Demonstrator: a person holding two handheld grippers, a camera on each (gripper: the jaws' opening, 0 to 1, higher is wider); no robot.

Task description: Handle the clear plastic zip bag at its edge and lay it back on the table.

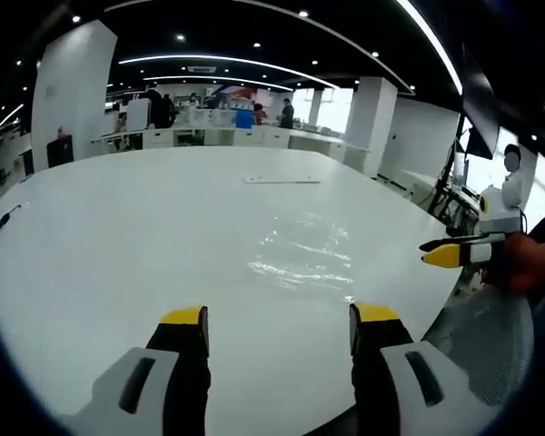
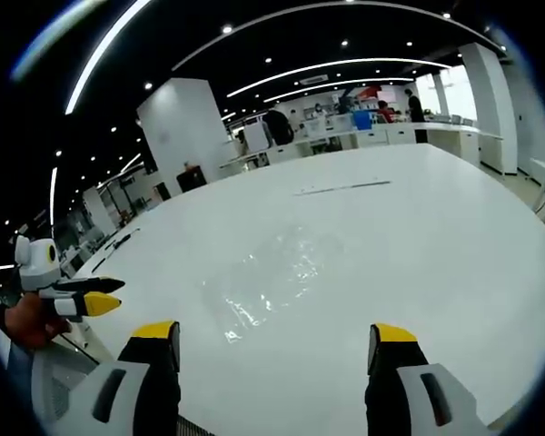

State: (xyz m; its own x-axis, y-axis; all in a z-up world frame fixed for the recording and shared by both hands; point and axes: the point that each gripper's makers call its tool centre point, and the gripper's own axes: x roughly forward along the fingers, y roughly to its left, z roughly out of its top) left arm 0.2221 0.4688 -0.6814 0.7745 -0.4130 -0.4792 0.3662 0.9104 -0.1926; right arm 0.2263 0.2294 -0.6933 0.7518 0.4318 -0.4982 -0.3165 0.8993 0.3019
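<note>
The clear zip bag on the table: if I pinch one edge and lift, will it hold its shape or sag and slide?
The clear plastic zip bag lies flat and wrinkled, so it is probably thin and will droop from a pinched edge. It looks empty, so likely very light. On the glossy white table it may skid when nudged.

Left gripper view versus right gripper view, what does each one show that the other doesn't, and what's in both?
Left gripper view alone: the right tool entering from the right, held in a hand, jaws nearly together.

Right gripper view alone: the left tool entering from the left, jaws slightly apart.

Both: the white table, the clear bag lying flat on it, a thin strip farther back, and each view's own jaws wide apart, holding nothing.
</note>
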